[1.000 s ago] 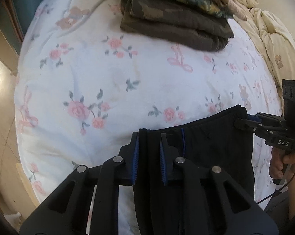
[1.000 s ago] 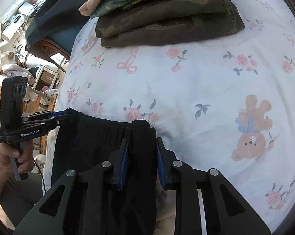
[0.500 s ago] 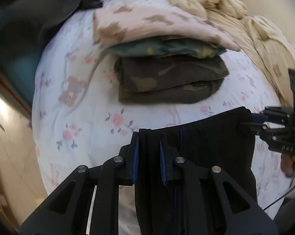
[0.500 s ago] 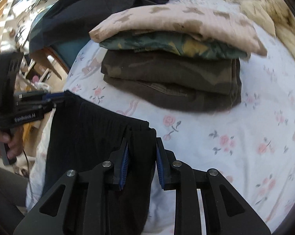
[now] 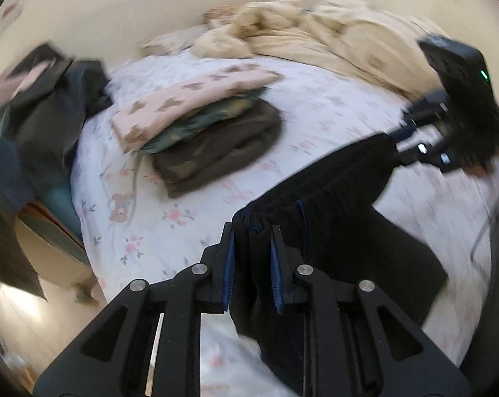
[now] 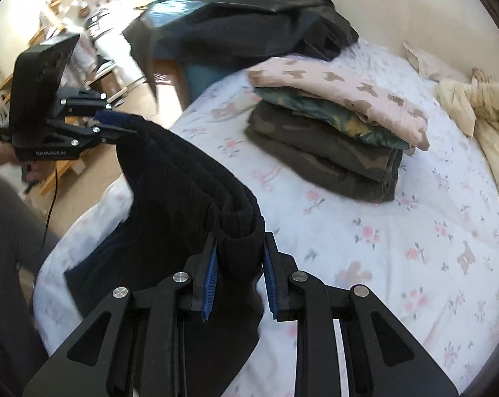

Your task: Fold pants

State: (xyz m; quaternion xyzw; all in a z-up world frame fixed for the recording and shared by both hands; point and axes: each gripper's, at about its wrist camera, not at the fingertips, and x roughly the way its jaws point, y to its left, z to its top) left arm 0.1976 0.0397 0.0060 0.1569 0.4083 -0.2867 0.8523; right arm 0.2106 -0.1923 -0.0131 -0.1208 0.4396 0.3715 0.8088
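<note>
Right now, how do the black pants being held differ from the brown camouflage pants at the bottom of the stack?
The black pants are plain, lifted and hanging unfolded between the left hand-held gripper and right hand-held gripper. The brown camouflage pants are patterned, folded flat, under other folded clothes on the bed.

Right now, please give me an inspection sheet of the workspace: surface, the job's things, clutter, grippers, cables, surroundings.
Surface: bed sheet, white with pink flowers and bears.
Job's things: black pants, waistband stretched between both grippers and lifted, the rest hanging down to the sheet.
Clutter: stack of folded clothes, pink bear-print piece on top; cream blanket bunched near the wall; dark clothes pile at the bed edge.
Grippers: left hand-held gripper shut on the waistband; right hand-held gripper shut on the other end.
Cables: black cable hanging below the left hand-held gripper.
Surroundings: cream wall; furniture beyond the bed, blurred.
</note>
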